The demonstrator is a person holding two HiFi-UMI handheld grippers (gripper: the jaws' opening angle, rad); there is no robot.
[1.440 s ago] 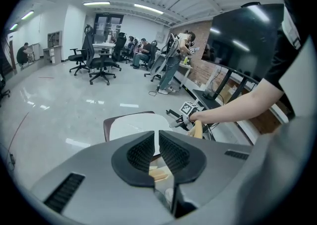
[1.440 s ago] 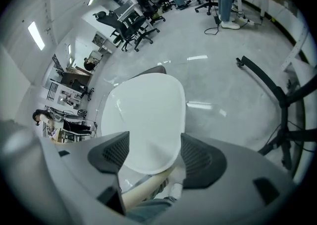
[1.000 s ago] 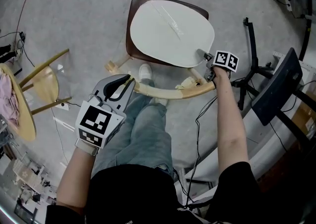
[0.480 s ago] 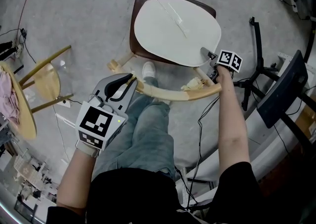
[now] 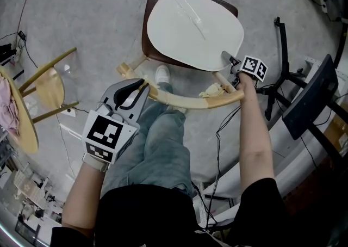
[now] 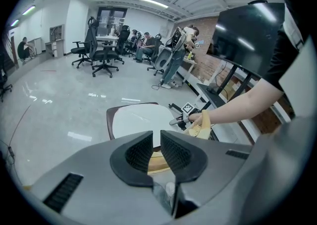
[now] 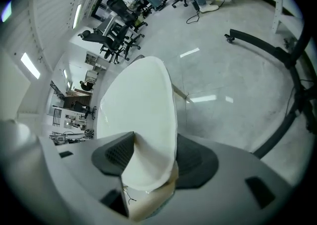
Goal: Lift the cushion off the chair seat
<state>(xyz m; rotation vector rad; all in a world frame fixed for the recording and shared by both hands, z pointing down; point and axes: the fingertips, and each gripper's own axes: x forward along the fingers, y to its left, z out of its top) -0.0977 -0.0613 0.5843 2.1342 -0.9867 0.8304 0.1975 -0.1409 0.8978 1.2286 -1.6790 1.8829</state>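
Observation:
A white oval cushion (image 5: 193, 28) lies on the dark brown chair seat (image 5: 148, 42), with the chair's curved wooden backrest (image 5: 185, 100) nearest me. My right gripper (image 5: 227, 58) is at the cushion's near right edge. Its jaws have just been closing, and in the right gripper view the cushion's (image 7: 138, 105) edge is pinched and folded up between the pads of the right gripper (image 7: 156, 149). My left gripper (image 5: 142, 85) hovers above my lap, just short of the backrest, apart from the cushion. In the left gripper view, the left gripper (image 6: 156, 135) has its pads almost together with nothing between them.
My jeans-clad legs (image 5: 157, 142) and a white shoe (image 5: 161, 74) are under the backrest. A pale wooden stool (image 5: 49, 88) stands at the left. Black stand legs (image 5: 280, 61) and a dark panel (image 5: 310, 96) crowd the right, with cables (image 5: 220, 131) on the floor.
The right gripper's marker cube has rolled slightly at the cushion's edge. The left gripper has stayed where it was.

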